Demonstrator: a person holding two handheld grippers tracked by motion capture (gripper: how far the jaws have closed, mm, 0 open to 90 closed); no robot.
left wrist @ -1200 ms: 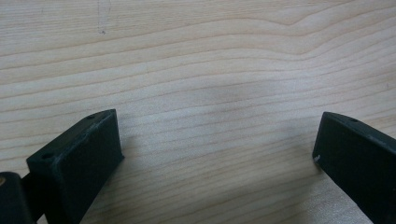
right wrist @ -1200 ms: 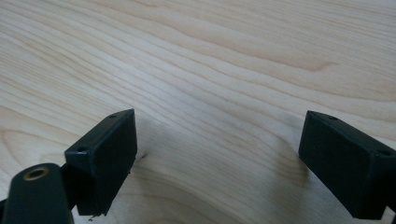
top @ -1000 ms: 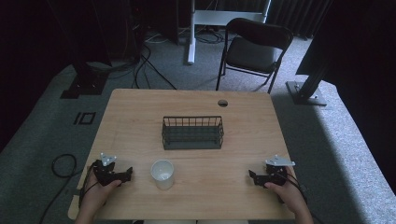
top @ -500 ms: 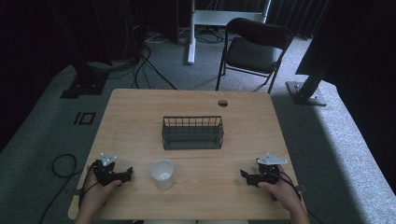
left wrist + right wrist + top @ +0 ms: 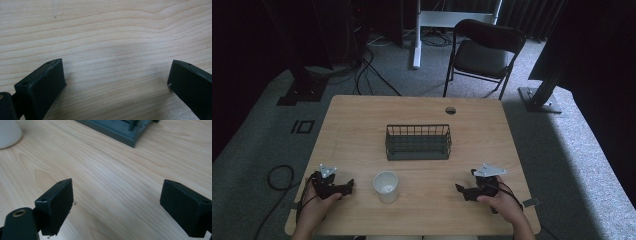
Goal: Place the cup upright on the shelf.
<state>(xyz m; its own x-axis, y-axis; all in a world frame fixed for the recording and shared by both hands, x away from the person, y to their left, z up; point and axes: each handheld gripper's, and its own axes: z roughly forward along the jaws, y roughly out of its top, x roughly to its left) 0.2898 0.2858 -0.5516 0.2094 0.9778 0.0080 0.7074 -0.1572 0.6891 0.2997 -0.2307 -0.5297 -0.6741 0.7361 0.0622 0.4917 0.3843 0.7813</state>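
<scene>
1. Right gripper view: right gripper [image 5: 117, 207] jaws spread wide, empty, over bare table [image 5: 105, 177].
2. Left gripper [image 5: 116, 85] likewise released, nothing between its jaws.
3. White cup [image 5: 386, 186] stands upright between grippers, nearer the left one, in front of the wire basket [image 5: 418, 142].
4. Judgement: cup looks light, thin-walled, crushable; take it gently across mid-wall.

High view: worktop [image 5: 362, 125] evenly lit and legible, surroundings dim, back of room near black. Brighter patch on the floor [image 5: 562, 150] at right. Soft, low-res picture. Gripper views: bright diffuse light, no glare, wood grain sharp mid-frame; soft shadow under each jaw. White cup [image 5: 8, 132] in the right gripper view's corner is blurred.
</scene>
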